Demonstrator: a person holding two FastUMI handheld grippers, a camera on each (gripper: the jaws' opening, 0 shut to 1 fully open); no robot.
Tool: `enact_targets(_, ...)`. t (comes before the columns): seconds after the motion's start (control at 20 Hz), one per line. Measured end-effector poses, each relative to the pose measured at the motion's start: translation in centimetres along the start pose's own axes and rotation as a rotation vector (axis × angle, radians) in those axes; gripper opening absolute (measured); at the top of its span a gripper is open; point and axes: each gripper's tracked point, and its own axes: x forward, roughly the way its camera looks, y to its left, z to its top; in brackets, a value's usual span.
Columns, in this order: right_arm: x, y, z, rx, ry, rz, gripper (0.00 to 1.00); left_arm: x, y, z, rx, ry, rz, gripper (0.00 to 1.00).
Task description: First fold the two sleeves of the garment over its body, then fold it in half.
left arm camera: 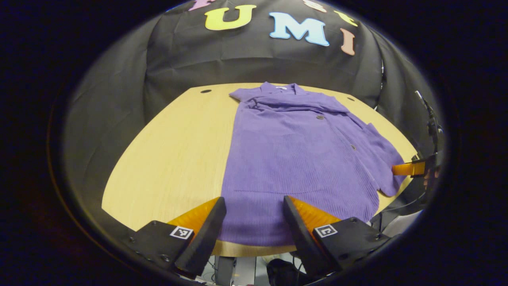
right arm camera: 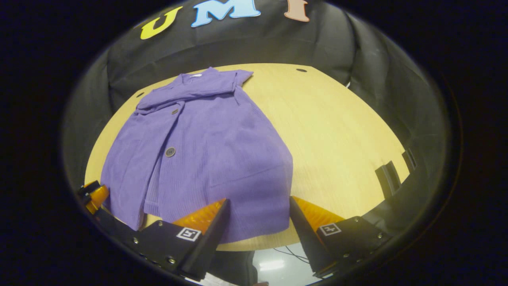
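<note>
Purple garment (left arm camera: 301,159) lies flat on the wooden table (left arm camera: 174,151), collar at the far edge, hem at the near edge. One sleeve (left arm camera: 293,104) is folded across the chest just below the collar.

Left gripper (left arm camera: 254,206): jaws wide apart, holding nothing, poised over the hem; cloth fills the gap between the fingers and runs ahead. Right gripper (left arm camera: 408,169) shows far off to the right of these jaws, at the garment's side edge.

Right gripper (right arm camera: 258,208): jaws wide apart, holding nothing, over the hem corner of the garment (right arm camera: 206,151); bare table (right arm camera: 341,135) lies ahead-right of the jaws. Buttons (right arm camera: 170,151) run ahead-left. Left gripper (right arm camera: 92,195) sits at the far left.
</note>
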Motion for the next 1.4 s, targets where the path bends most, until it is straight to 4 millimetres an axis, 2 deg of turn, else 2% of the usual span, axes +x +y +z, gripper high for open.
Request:
enact_targets(0.1,0.1,0.1,0.1,0.008,-0.008,-0.004,0.97,0.1,-0.5,-0.5,0.032,0.022,0.006,0.96)
enact_targets(0.2,0.1,0.1,0.2,0.014,-0.009,-0.007,0.97,0.2,-1.2,0.0,0.019,0.019,-0.017,0.82)
enact_targets(0.25,0.1,0.3,0.3,0.01,-0.005,-0.007,0.95,0.4,-1.5,0.2,0.009,0.015,-0.025,0.73)
enact_targets(0.3,0.2,0.5,0.3,0.005,-0.007,0.0,0.91,0.4,-1.4,0.2,-0.01,0.014,-0.021,0.58)
enact_targets(0.35,0.2,0.7,0.5,0.011,-0.012,0.0,0.91,0.5,-1.3,0.4,-0.043,0.009,-0.012,0.43)
enact_targets(0.4,0.2,0.7,0.4,0.018,-0.012,-0.003,0.65,0.5,-1.2,0.5,-0.081,0.006,-0.015,0.27)
enact_targets(0.5,0.2,0.8,0.4,0.009,-0.005,-0.006,0.6,0.4,-1.3,0.5,-0.139,0.013,-0.045,0.13)
enact_targets(0.55,0.1,1.0,0.6,0.006,-0.014,0.007,0.59,0.4,-1.2,0.4,-0.151,0.021,-0.061,0.13)
enact_targets(0.65,0.1,0.8,0.5,0.067,-0.012,-0.013,0.19,0.7,-1.4,0.5,-0.157,0.033,-0.074,0.12)
enact_targets(0.7,0.3,0.9,0.4,0.079,-0.006,-0.012,0.15,0.6,-1.3,0.4,-0.142,0.037,-0.08,0.07)
enact_targets(0.8,0.7,1.0,1.1,0.095,-0.02,-0.028,0.15,0.4,-1.2,0.6,-0.131,0.043,-0.085,0.07)
enact_targets(0.85,0.5,1.1,0.7,0.117,-0.002,-0.009,0.03,0.4,-1.5,0.6,-0.148,0.051,-0.106,0.08)
enact_targets(0.9,0.1,1.4,0.6,0.137,-0.002,0.0,0.07,0.1,-2.1,0.9,-0.175,0.059,-0.143,0.07)
enact_targets(0.95,-0.3,1.5,1.0,0.168,-0.011,0.01,0.06,-0.1,-2.7,1.6,-0.201,0.058,-0.179,0.07)
enact_targets(1.2,-2.9,1.2,4.3,0.265,-0.1,0.07,0.05,-2.6,-4.1,7.3,-0.241,-0.024,-0.3,0.07)
enact_targets(1.4,-3.9,1.2,5.7,0.27,-0.124,0.092,0.05,-3.5,-5.3,10.3,-0.276,-0.05,-0.35,0.07)
